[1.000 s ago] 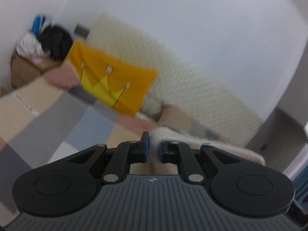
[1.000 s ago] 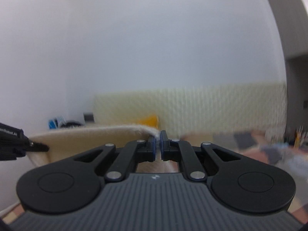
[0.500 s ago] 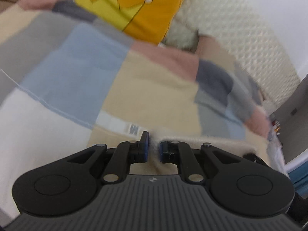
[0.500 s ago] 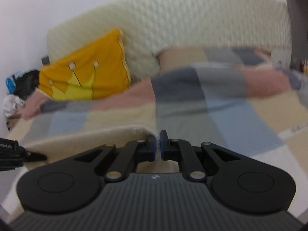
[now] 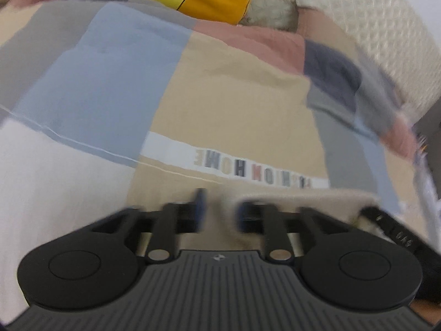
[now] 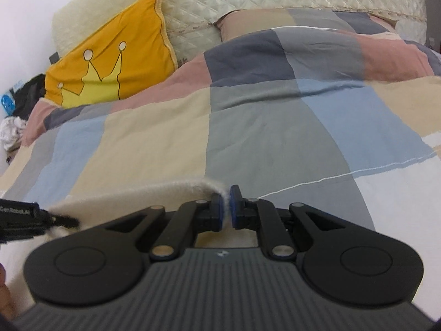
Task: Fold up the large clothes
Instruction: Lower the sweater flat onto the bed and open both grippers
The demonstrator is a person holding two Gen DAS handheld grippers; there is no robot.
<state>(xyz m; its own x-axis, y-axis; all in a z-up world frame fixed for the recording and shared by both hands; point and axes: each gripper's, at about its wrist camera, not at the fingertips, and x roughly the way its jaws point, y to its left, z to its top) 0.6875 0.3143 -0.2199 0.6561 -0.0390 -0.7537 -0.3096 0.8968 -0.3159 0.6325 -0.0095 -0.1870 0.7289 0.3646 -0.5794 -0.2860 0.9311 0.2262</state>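
Behind blurred, opening left claw (image 5: 217,212): cream garment (image 5: 303,197), edge only.

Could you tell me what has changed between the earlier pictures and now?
Both grippers came down from facing the wall to just above the patchwork quilt, bringing the cream garment with them. The left gripper is opening, with the garment edge loose between its fingers. The right gripper stays shut on the garment. The yellow crown pillow has not moved.
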